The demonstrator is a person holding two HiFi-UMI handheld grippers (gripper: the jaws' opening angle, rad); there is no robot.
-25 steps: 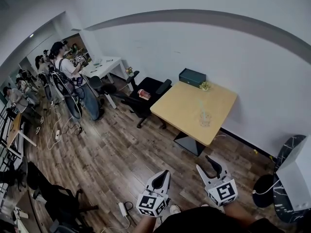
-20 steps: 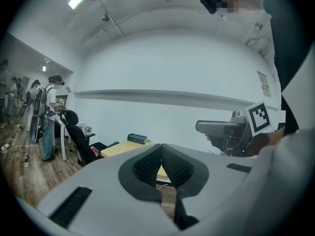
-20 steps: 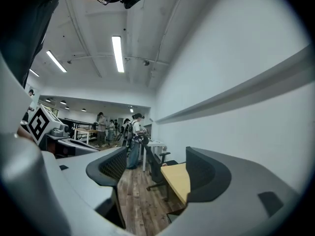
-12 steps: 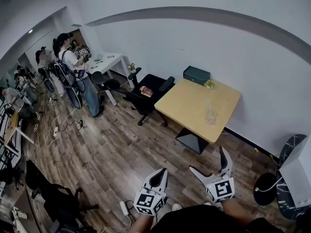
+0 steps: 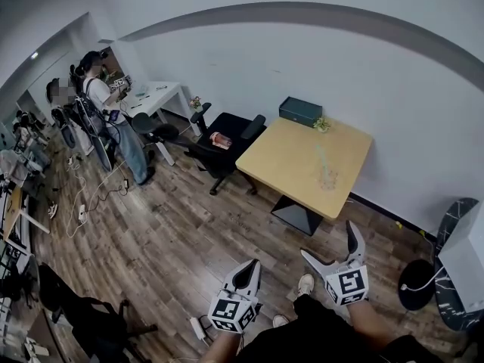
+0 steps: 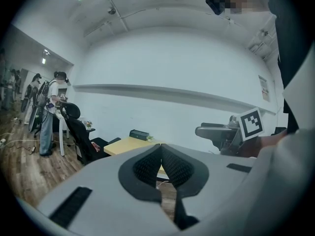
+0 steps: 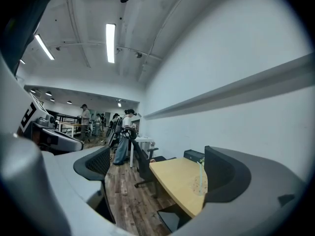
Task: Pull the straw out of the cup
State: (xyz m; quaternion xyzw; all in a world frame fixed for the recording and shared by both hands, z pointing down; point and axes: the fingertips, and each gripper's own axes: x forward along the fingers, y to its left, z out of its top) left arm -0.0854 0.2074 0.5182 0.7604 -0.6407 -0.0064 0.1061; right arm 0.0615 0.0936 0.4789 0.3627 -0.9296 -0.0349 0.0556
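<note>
straw (image 7: 200, 172) stands near upright in a clear cup (image 7: 199, 187), long axis roughly vertical, top end sticking out above the rim. cup sits on the wooden table (image 5: 283, 161), toward the edge nearest the person, well apart from the dark box (image 5: 300, 112) and small plant (image 5: 321, 125) at the wall end. black office chair (image 5: 227, 138) is off the table's left side, not in the way

both grippers are well apart from the table, bare floor between. right gripper (image 5: 330, 242) is the nearer one: the cup lies ahead of it in the head view. in the right gripper view the cup shows just beside the right-hand pad, so the aim runs left of the cup. its jaws stand wide apart, nothing between the pads. left gripper (image 5: 247, 274) is further left, jaws pressed together on nothing, table ahead and to its right

judgement: the pull should go along the straw's axis, straight up, so the right gripper has to cover the gap, swing right and take the upper part of the straw with a pad on either side. cup looks light, may tip or lift with the straw unless steadied; the left gripper would have to part its jaws for that. no contact with anything yet
</note>
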